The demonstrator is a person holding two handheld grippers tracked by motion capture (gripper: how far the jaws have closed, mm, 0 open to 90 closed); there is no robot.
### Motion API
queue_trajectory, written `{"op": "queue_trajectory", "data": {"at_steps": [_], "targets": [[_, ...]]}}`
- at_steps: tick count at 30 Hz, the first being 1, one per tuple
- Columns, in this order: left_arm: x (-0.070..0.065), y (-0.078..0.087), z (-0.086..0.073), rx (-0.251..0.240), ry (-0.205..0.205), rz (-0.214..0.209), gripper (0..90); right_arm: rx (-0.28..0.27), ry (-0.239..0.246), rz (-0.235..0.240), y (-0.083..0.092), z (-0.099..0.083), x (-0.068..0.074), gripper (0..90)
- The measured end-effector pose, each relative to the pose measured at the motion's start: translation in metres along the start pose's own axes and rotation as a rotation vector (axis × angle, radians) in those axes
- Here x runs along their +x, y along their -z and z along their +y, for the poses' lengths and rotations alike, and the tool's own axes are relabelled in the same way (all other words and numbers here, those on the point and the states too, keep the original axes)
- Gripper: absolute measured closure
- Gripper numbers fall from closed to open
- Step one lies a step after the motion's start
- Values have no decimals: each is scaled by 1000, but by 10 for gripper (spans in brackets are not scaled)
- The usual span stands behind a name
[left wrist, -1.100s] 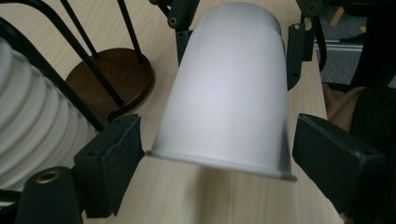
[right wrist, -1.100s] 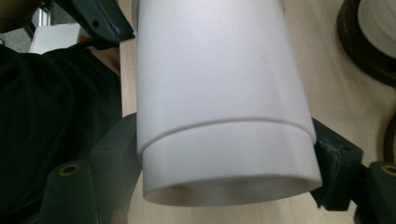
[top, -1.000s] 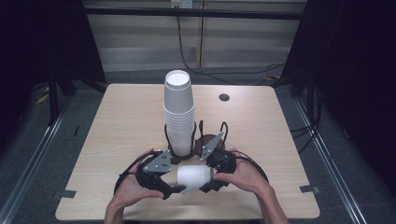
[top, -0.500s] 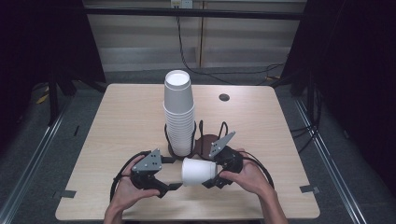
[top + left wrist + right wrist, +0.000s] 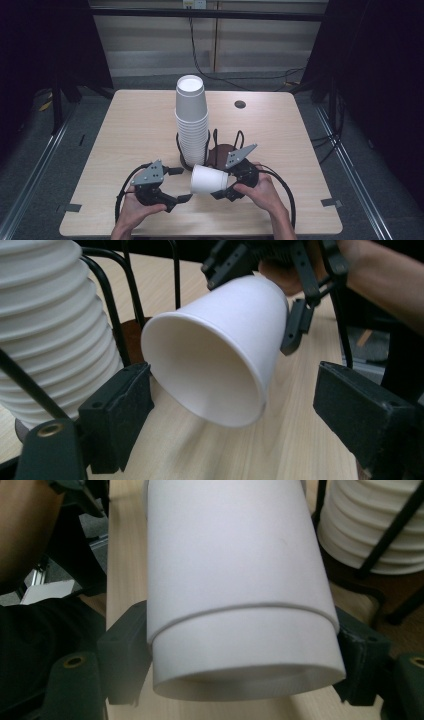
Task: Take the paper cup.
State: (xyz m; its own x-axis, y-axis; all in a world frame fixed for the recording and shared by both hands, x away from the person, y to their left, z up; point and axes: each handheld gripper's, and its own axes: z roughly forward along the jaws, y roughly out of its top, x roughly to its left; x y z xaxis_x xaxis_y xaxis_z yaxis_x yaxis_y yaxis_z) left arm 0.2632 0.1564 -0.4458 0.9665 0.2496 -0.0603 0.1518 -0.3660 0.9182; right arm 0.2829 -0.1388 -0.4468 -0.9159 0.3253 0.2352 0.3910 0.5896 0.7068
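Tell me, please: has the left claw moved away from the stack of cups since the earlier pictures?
Yes. The left claw has drawn back from the cup stack, toward the table's near edge.

The cup stack (image 5: 191,120) stands mid-table in the wire rack (image 5: 216,150) — the single cup (image 5: 208,180) lies just before it, perhaps off the table (image 5: 130,125).

**One paper cup held sideways beside the stack**

A plain white paper cup (image 5: 208,180) lies on its side in the air just above the tabletop (image 5: 125,130), gripped at its narrow base end with its open mouth turned to the left. From the right gripper view a second cup looks nested in it. Just behind it, a tall stack of matching white paper cups (image 5: 191,120) stands upside down in a black wire holder (image 5: 212,147), bases upward.
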Motion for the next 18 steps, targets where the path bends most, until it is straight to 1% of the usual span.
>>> {"op": "queue_trajectory", "data": {"at_steps": [1,3,5,6,7,8,10,13,17,18], "targets": [[0,1,-1,-6,3,-1,158,-8,10,7,-1,0,2,231],[0,2,-2,-13,1,-2,158,-11,21,-4,-1,0,5,231],[-1,2,-4,-27,9,-2,158,-25,23,-3,-1,-1,6,231],[-1,3,-4,-28,4,-1,159,-43,24,-1,0,-1,5,231],[-1,4,-5,-43,8,-7,159,-62,23,3,1,-2,6,231],[-1,4,-6,-51,7,-3,159,-86,24,8,2,-4,6,232],[0,3,-7,-64,16,-12,159,-109,19,16,1,-8,5,232],[0,0,-7,-66,24,-16,158,-121,12,14,0,-13,4,232],[0,0,-9,-61,22,-12,158,-172,10,22,0,-19,3,231],[0,-1,-10,-70,26,-17,157,-187,10,21,1,-21,3,231]]}}
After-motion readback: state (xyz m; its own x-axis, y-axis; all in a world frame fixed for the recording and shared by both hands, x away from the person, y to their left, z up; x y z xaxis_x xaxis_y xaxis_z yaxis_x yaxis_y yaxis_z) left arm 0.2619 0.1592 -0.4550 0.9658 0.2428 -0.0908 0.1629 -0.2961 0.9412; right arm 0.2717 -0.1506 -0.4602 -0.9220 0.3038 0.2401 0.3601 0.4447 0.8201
